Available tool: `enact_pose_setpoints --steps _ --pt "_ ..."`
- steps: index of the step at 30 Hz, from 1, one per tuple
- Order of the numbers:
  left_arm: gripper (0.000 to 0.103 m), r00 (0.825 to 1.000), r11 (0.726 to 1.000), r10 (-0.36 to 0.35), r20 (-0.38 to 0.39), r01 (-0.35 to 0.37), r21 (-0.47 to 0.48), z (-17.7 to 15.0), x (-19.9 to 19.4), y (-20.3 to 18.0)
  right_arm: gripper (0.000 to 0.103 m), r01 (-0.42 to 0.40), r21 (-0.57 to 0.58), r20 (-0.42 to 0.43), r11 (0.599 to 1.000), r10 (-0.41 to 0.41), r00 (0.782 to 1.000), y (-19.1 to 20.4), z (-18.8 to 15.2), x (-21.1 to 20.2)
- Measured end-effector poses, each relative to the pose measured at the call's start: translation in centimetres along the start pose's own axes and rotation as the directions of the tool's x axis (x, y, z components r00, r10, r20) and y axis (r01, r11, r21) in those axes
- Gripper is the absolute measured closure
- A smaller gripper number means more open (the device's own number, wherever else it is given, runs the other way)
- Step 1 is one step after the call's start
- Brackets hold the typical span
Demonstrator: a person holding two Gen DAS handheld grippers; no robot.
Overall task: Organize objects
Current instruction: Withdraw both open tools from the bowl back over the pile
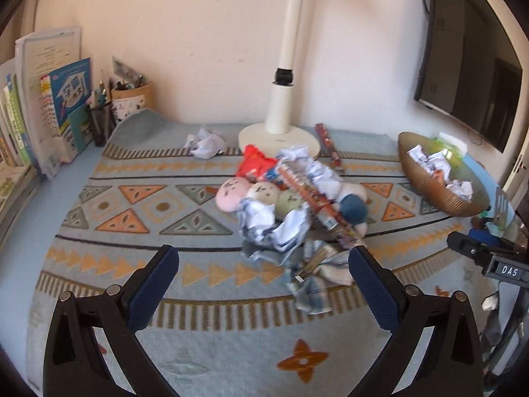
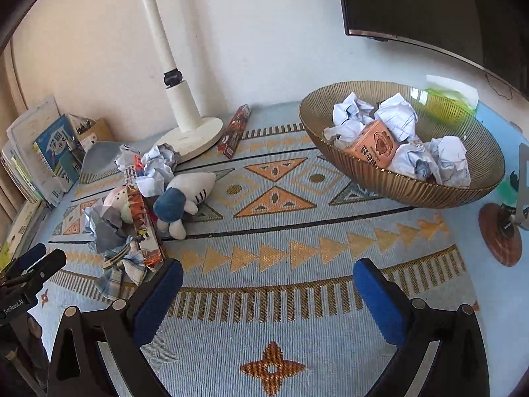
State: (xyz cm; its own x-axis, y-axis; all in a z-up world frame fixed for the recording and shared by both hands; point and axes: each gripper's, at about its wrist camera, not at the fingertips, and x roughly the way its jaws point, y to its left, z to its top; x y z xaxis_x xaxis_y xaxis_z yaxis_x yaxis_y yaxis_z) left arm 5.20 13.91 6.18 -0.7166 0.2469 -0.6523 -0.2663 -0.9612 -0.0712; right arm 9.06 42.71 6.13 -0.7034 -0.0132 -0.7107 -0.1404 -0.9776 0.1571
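A pile of clutter lies mid-mat: a plush toy (image 1: 261,195) (image 2: 185,195), crumpled paper balls (image 1: 274,228), a long printed box (image 1: 317,201) (image 2: 142,221), a red wrapper (image 1: 256,165) and a checked cloth (image 1: 310,287) (image 2: 122,271). A gold ribbed bowl (image 1: 429,185) (image 2: 396,185) at the right holds paper balls and an orange carton (image 2: 372,147). My left gripper (image 1: 264,284) is open and empty just short of the pile. My right gripper (image 2: 267,297) is open and empty over bare mat, with the bowl ahead to the right.
A white lamp base (image 1: 281,135) (image 2: 191,135) stands at the back. A second printed box (image 2: 234,130) lies beside it. Books (image 1: 49,106) and pen cups (image 1: 132,99) line the left. A loose paper ball (image 1: 206,142) lies near the lamp. A wooden stand (image 2: 499,231) sits far right.
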Motion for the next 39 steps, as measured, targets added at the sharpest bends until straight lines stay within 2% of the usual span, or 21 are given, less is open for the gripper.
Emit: enact_pose_setpoints --steps 3,5,7,10,17,24,30,35,39 --pt "0.001 0.999 0.999 0.041 -0.036 -0.041 -0.011 -1.8 2.1 1.7 0.000 -0.007 0.007 -0.080 1.000 0.008 0.997 -0.1 -0.5 2.1" --pt "0.001 0.995 0.999 0.019 -0.099 -0.022 -0.034 -2.2 3.5 2.1 0.000 -0.004 0.025 -0.061 1.000 0.006 0.998 -0.6 -0.5 2.0" --pt "0.001 0.996 0.999 0.014 -0.087 -0.016 -0.028 -2.1 3.2 2.1 0.000 -0.001 0.052 -0.071 0.999 0.005 0.997 -1.1 -0.5 2.3" --pt "0.001 0.994 1.000 0.000 -0.108 -0.002 -0.014 -2.3 3.5 1.8 0.000 0.002 0.088 -0.113 0.996 0.008 0.994 -1.7 -0.4 3.0" --pt "0.001 0.992 0.999 -0.011 -0.126 0.007 -0.036 -2.4 3.8 2.1 0.000 0.014 0.067 -0.117 0.998 -0.006 0.993 -1.3 -0.5 3.0" --pt "0.001 0.985 1.000 0.017 -0.171 -0.020 -0.016 -2.6 4.6 1.6 0.000 0.018 0.060 -0.120 0.998 -0.010 0.993 -1.2 -0.6 3.0" --pt "0.001 0.984 0.999 0.019 -0.180 -0.024 -0.026 -2.6 4.7 1.7 0.000 0.025 0.055 -0.122 0.998 -0.018 0.992 -1.1 -0.7 3.0" --pt "0.001 0.991 0.999 0.022 -0.129 -0.026 -0.028 -2.6 3.7 1.7 0.000 -0.007 0.087 -0.103 0.996 0.016 0.995 -1.7 -0.9 2.7" --pt "0.001 0.996 0.998 -0.058 -0.074 0.056 -0.026 -2.4 2.4 1.8 0.000 -0.057 0.069 -0.089 0.996 0.064 0.994 -1.3 -0.9 2.2"
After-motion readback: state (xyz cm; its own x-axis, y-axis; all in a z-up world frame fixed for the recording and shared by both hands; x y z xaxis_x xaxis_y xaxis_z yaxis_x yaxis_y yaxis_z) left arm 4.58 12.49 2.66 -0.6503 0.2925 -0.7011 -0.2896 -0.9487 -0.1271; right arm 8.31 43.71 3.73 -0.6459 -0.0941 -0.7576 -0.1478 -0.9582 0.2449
